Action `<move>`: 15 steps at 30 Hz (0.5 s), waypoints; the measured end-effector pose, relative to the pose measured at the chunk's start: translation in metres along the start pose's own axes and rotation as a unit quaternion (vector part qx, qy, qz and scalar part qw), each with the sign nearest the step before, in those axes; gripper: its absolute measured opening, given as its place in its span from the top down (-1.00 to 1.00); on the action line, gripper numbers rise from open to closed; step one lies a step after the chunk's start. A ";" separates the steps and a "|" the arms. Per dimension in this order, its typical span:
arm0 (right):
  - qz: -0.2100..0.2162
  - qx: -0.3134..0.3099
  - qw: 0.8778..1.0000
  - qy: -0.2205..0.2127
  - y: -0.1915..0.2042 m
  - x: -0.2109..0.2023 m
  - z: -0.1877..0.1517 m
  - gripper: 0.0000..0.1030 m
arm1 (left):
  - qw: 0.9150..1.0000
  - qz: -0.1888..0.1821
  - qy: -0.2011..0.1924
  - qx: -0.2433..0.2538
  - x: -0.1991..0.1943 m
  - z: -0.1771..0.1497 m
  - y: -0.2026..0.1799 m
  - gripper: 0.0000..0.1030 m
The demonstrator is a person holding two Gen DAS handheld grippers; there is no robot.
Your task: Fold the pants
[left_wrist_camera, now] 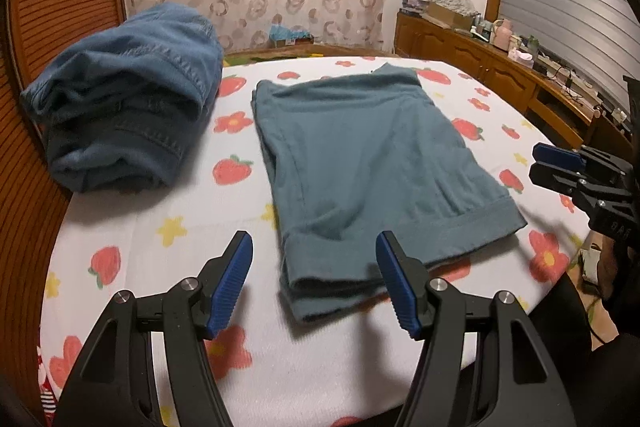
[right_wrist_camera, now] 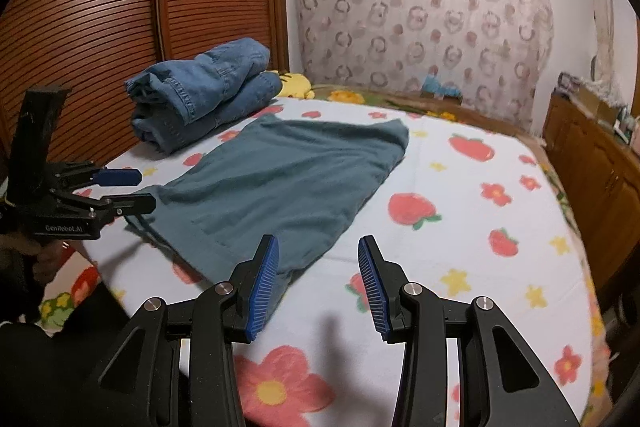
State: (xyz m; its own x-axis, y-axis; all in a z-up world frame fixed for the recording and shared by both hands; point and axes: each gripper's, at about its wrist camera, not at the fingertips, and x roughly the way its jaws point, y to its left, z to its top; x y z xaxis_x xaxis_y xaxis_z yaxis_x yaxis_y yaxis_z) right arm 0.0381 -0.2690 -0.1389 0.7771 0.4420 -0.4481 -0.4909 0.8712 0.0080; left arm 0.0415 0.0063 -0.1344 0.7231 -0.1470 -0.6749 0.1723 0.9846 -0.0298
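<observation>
While the left gripper (left_wrist_camera: 316, 281) hovered with fingers apart and empty, folded teal pants (left_wrist_camera: 372, 163) lay on the bed (left_wrist_camera: 168, 259), jeans (left_wrist_camera: 128, 115) at ten o'clock. From the right wrist, the right gripper (right_wrist_camera: 318, 285) gaped empty, pants (right_wrist_camera: 280, 183) at eleven o'clock.

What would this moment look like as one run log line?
stage: teal pants folded flat on bed | left gripper: open, empty, near hem | right gripper: open, empty | folded jeans: beside, apart
</observation>
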 end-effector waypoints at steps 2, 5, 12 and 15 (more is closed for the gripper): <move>0.013 0.007 1.000 0.008 0.002 0.003 -0.001 0.16 | 1.000 0.000 0.002 -0.003 0.000 -0.003 0.002 -0.26; 0.023 0.010 0.999 0.021 0.004 0.009 -0.002 0.16 | 1.000 0.001 0.005 -0.006 0.001 -0.006 0.005 -0.26; 0.016 0.010 0.999 0.034 0.003 0.009 -0.010 0.16 | 1.000 -0.003 0.014 -0.013 0.004 -0.016 0.008 -0.26; 0.019 0.018 0.999 0.042 -0.002 0.007 -0.012 0.16 | 1.000 -0.004 0.015 -0.013 0.005 -0.018 0.008 -0.26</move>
State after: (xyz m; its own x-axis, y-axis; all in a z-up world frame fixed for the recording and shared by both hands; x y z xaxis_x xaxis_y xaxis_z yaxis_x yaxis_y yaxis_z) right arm 0.0398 -0.2703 -0.1531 0.7215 0.4574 -0.5198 -0.5042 0.8616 0.0583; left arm 0.0346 0.0151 -0.1508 0.7017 -0.1518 -0.6961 0.1594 0.9857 -0.0543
